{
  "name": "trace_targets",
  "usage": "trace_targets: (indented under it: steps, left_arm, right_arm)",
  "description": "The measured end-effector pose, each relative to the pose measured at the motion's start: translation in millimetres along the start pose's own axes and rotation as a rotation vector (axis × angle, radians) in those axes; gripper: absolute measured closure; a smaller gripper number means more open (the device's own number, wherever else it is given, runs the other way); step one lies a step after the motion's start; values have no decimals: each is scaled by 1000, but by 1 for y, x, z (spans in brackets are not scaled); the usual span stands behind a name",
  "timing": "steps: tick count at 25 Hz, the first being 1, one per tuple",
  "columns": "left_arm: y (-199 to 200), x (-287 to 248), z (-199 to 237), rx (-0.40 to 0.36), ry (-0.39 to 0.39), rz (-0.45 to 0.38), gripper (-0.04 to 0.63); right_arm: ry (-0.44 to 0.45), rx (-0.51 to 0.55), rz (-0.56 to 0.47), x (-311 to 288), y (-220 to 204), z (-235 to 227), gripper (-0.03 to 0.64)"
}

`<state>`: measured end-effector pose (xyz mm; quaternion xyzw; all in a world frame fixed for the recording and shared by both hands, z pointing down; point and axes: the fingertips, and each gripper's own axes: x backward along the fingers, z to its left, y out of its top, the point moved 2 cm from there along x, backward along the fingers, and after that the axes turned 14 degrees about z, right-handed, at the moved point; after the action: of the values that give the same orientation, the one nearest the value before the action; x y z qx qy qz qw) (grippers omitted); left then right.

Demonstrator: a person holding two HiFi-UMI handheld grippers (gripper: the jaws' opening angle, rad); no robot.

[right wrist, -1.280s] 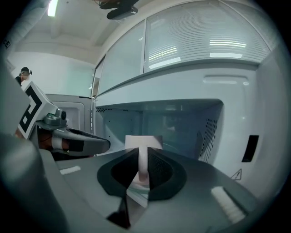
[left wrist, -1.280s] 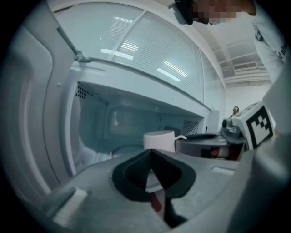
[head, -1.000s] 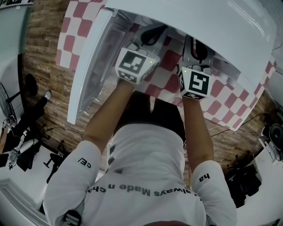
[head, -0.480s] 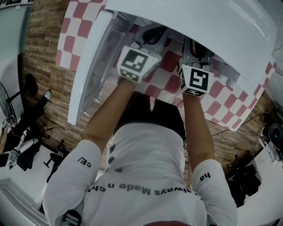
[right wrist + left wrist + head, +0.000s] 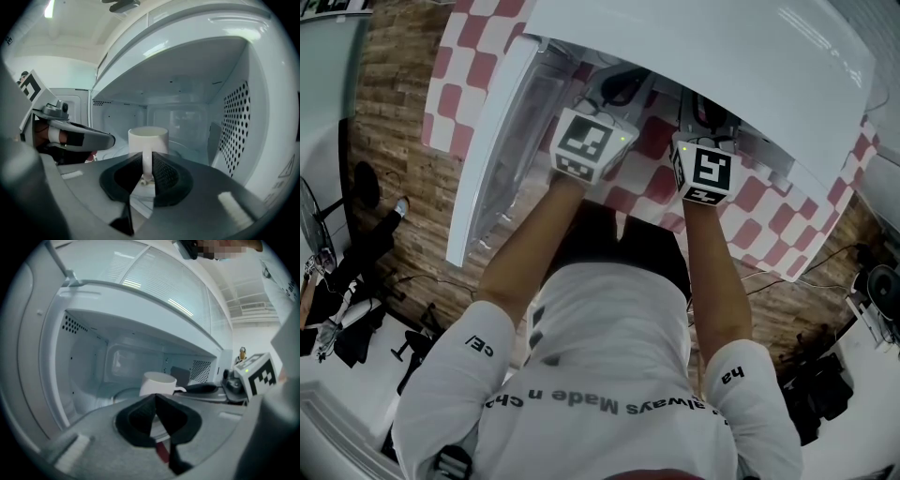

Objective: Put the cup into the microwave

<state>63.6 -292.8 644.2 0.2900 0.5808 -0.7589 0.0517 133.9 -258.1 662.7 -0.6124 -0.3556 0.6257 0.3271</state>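
Observation:
The white microwave [image 5: 722, 66] stands with its door [image 5: 492, 150] swung open to the left. My right gripper [image 5: 146, 165] is shut on the handle of the white cup [image 5: 147, 139], which is upright inside the cavity opening, above the glass turntable [image 5: 180, 147]. My left gripper [image 5: 154, 404] is shut with nothing between its jaws, just left of the cup [image 5: 158, 383], at the cavity's front edge. In the head view both marker cubes [image 5: 586, 142] [image 5: 703, 172] sit close together under the microwave's top, and the cup is hidden.
The microwave rests on a red-and-white checked cloth [image 5: 652, 183] over a wooden table [image 5: 389, 103]. The perforated right cavity wall [image 5: 234, 126] is close to the cup. Cables and gear lie on the floor [image 5: 347, 309] to the left.
Both grippers have moved a little forward toward the microwave cavity, the right one carrying the cup deeper under the top. Grip states are unchanged.

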Motion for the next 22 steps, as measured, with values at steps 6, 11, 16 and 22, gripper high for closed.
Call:
trace_targets:
  steps: [6,11,16,22]
  left_arm:
    - [3,4,-3,5,5,10,591]
    - [9,14,-10,11,12,14,592]
    - [12,30,-16,18,21,17,591]
    - [18,55,-31,19,13,17,591]
  right_arm:
    - [3,-14,22,1,1,-1,550]
    - [-5,-33,49,13,2,1,538]
    - [9,-38,66,34,7,2,540]
    - [48,11,97,69,12,8,548]
